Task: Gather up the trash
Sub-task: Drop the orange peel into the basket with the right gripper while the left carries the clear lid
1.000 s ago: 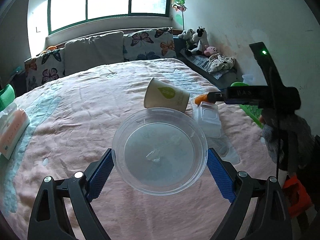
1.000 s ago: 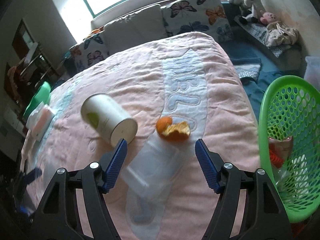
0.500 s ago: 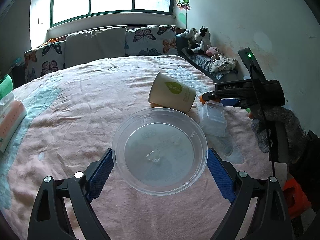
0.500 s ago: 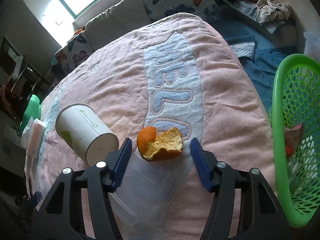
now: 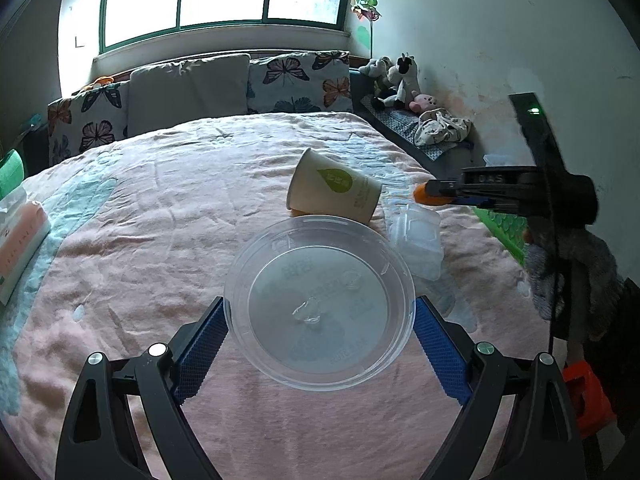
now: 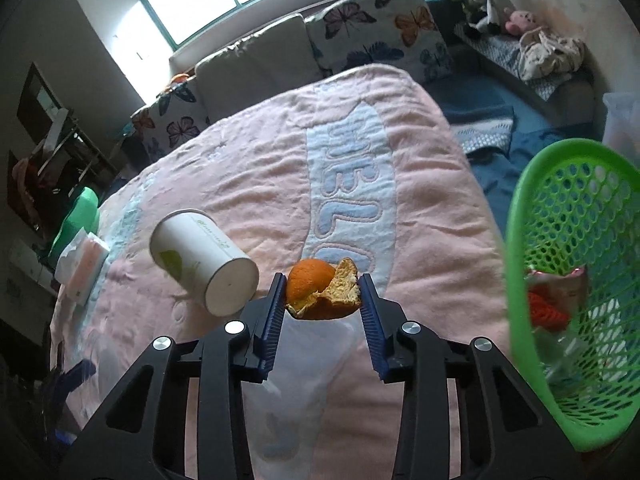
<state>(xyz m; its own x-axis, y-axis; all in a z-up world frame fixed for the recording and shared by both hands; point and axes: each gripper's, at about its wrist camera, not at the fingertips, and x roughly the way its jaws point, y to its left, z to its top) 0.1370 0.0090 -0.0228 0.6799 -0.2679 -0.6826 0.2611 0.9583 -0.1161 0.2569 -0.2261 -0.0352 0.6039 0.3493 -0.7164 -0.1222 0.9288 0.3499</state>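
Note:
My left gripper [image 5: 320, 320] is shut on a clear round plastic bowl [image 5: 320, 304], held above the pink bedspread [image 5: 160, 208]. My right gripper [image 6: 322, 300] is shut on an orange peel [image 6: 320, 290]; it also shows in the left wrist view [image 5: 436, 194] with the peel [image 5: 424, 193] at its tips. A paper cup [image 6: 204, 262] with a green leaf lies on its side left of the peel, also seen from the left wrist [image 5: 332, 192]. A clear plastic box [image 5: 416, 236] lies on the bed right of the bowl, and under the right gripper [image 6: 316, 352].
A green mesh basket [image 6: 560, 280] with some trash in it stands off the bed's right side. A tissue pack [image 5: 20, 236] lies at the bed's left edge. Pillows [image 5: 188, 92] line the head under the window. Stuffed toys [image 5: 396, 80] sit by the right wall.
My right gripper moved forward to the orange peel and closed its jaws on it. My left gripper kept hold of the bowl and barely shifted.

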